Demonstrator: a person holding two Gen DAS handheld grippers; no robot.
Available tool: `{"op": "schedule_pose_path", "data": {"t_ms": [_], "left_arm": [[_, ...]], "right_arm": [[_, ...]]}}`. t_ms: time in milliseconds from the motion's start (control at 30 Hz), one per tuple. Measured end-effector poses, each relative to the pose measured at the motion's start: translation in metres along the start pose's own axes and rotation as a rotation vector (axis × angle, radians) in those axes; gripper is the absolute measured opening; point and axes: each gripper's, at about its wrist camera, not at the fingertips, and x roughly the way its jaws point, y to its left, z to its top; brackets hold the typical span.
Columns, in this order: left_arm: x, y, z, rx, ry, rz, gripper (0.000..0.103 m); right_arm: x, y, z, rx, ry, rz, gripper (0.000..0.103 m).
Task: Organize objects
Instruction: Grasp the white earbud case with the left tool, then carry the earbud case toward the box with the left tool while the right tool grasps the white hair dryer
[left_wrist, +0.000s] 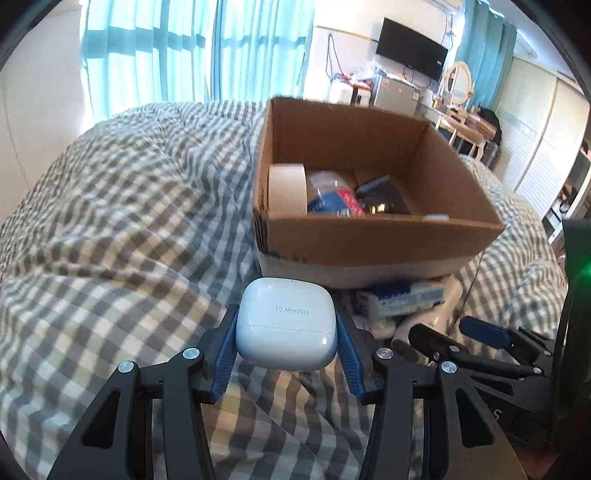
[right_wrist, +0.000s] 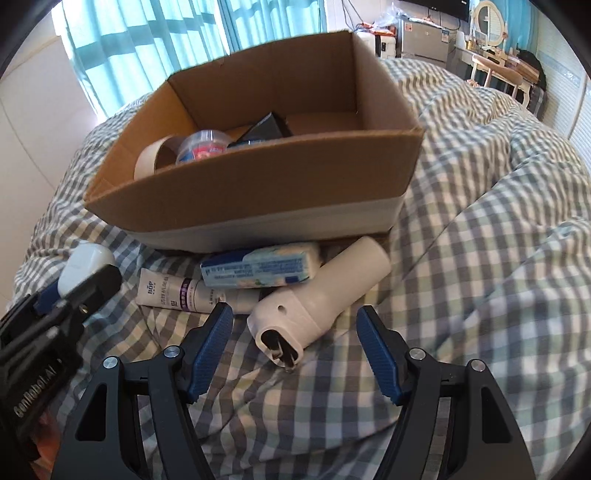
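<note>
Left claw clamped a white Huawei earbud case above the checked bedcover, near the cardboard box. Right claw gaped open around a white plug-in device lying beside a tissue pack and tube.

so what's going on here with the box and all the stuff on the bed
Someone is tidying loose items off a checked quilt into a cardboard box using two handheld grippers. The left gripper is shut on a white earbud case, just short of the box. The right gripper is open around a white handheld device lying on the quilt. A tube and a tissue pack still lie beside the box, which already holds a tape roll and other items.
</note>
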Motion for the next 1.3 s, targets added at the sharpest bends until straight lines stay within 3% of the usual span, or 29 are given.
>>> {"op": "schedule_pose_path", "data": {"t_ms": [100, 233, 400, 533, 600, 800, 1033, 1300], "left_arm": [[0.007, 0.003, -0.006, -0.004, 0.026, -0.009, 0.05], [0.008, 0.006, -0.011, -0.021, 0.039, -0.024, 0.05], [0.009, 0.005, -0.016, -0.022, 0.053, -0.032, 0.05], [0.008, 0.005, -0.017, -0.024, 0.056, -0.034, 0.05], [0.008, 0.006, -0.019, -0.026, 0.059, -0.031, 0.05], [0.007, 0.006, -0.024, -0.028, 0.069, -0.027, 0.05], [0.001, 0.003, -0.028, -0.006, 0.062, -0.01, 0.05], [-0.009, -0.008, -0.029, 0.024, 0.068, 0.025, 0.05]], "right_arm": [[0.009, -0.003, 0.002, 0.034, -0.002, -0.017, 0.057], [0.019, -0.007, 0.006, 0.084, -0.009, -0.023, 0.057], [0.04, -0.012, 0.007, 0.129, 0.03, -0.009, 0.068], [0.041, -0.011, 0.005, 0.121, 0.026, -0.003, 0.067], [0.039, -0.012, 0.003, 0.12, 0.028, 0.016, 0.062], [0.018, -0.011, -0.012, 0.077, 0.029, 0.049, 0.054], [-0.035, 0.0, -0.039, -0.059, -0.024, -0.017, 0.053], [-0.067, -0.019, -0.053, -0.057, -0.083, -0.004, 0.052]]}}
